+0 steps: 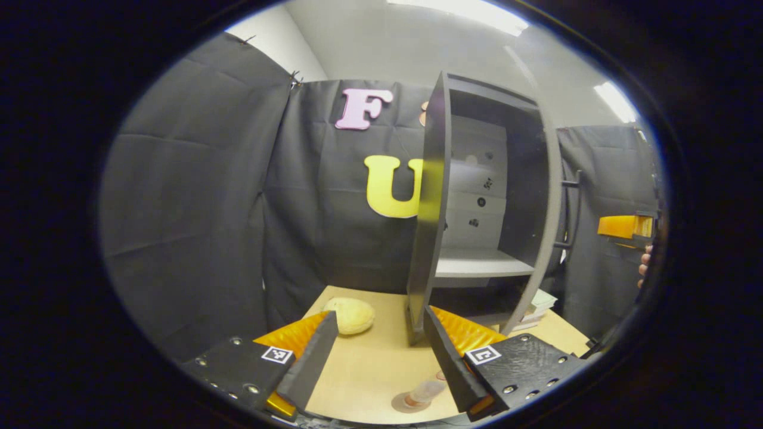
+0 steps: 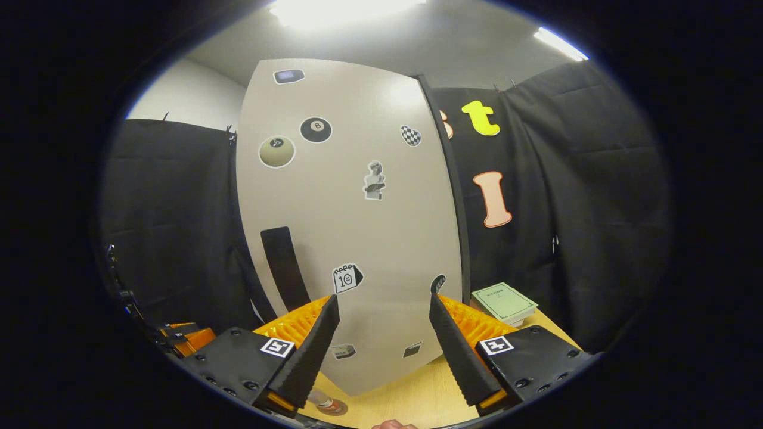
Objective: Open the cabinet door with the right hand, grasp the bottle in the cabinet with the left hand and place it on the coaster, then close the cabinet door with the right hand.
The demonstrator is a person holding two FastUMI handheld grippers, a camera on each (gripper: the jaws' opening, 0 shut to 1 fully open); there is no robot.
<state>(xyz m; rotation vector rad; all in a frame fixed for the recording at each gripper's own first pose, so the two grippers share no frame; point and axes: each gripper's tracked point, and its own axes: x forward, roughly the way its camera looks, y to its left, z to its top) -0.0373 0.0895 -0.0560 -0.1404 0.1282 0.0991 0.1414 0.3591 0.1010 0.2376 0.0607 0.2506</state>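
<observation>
Ahead of the left tongs [image 1: 377, 333] stands one cabinet [image 1: 524, 179], dark-walled and open, with one pale shelf [image 1: 480, 262] inside it bare on top. Its single door [image 1: 430, 202] hangs swung out edge-on just beyond the left tongs' right finger, the lower corner close to that fingertip. One bottle [image 1: 424, 393] stands on one round coaster [image 1: 408, 404] on the wooden surface [image 1: 369, 369], low between the two fingers and nearer the right one. One rounded pale-yellow object [image 1: 350, 315] lies on the surface just past the left fingertip.

Both fingers of the left tongs point forward and slightly down, spread wide with nothing between them. The right tongs [image 2: 384, 325] are likewise spread apart and empty, held level and facing the door's pale outer face [image 2: 357, 226], which carries several stickers and one dark vertical handle [image 2: 285, 268] beyond the left finger. The fingertips stand near the door; whether they touch it cannot be told.

One green booklet [image 2: 503, 302] lies on a small stack past the right finger. Bare surface lies between the door's lower edge and both tongs.
</observation>
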